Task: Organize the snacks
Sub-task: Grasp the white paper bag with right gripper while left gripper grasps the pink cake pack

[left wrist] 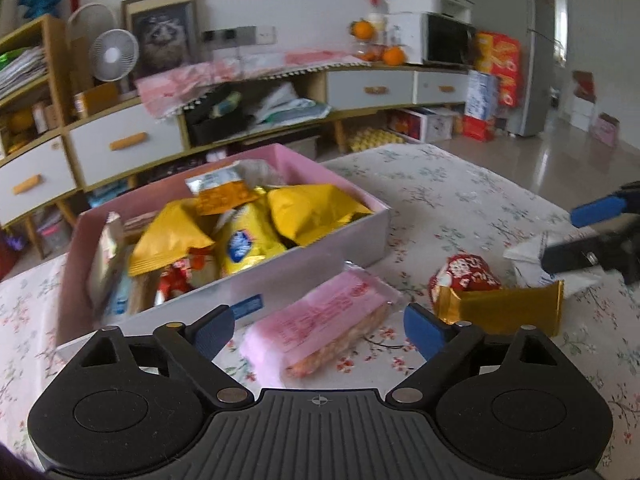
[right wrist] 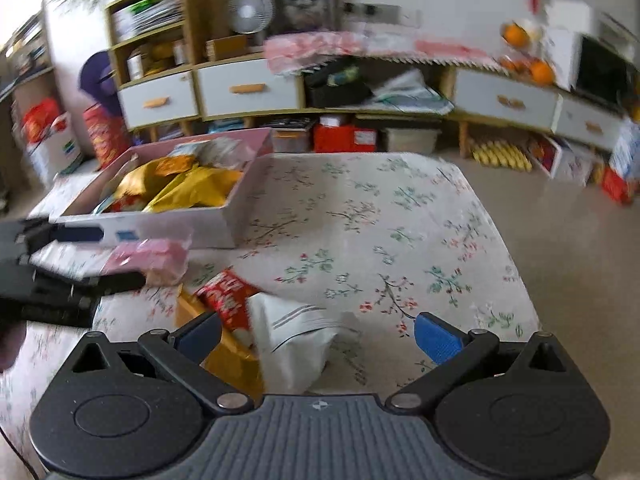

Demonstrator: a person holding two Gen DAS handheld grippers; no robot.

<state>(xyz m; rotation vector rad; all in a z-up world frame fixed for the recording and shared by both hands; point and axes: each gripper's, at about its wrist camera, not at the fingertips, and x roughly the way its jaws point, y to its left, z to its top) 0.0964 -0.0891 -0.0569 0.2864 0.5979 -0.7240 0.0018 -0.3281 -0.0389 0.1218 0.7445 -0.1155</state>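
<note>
A pink box [left wrist: 344,236] full of yellow and mixed snack packets [left wrist: 240,236] stands on the floral table; it also shows in the right wrist view [right wrist: 180,222]. My left gripper [left wrist: 320,330] is open around a pink snack packet [left wrist: 320,324] lying on the cloth just in front of the box. A red and gold packet [left wrist: 480,292] lies to its right. My right gripper [right wrist: 318,338] is open around a white packet [right wrist: 296,340], with the red and gold packet [right wrist: 228,300] beside its left finger.
The floral tablecloth [right wrist: 380,220] stretches right and back of the box. Behind stand a low cabinet with white drawers [left wrist: 120,144], a fan [left wrist: 114,54], a microwave [left wrist: 440,38] and boxes on the floor [left wrist: 484,92].
</note>
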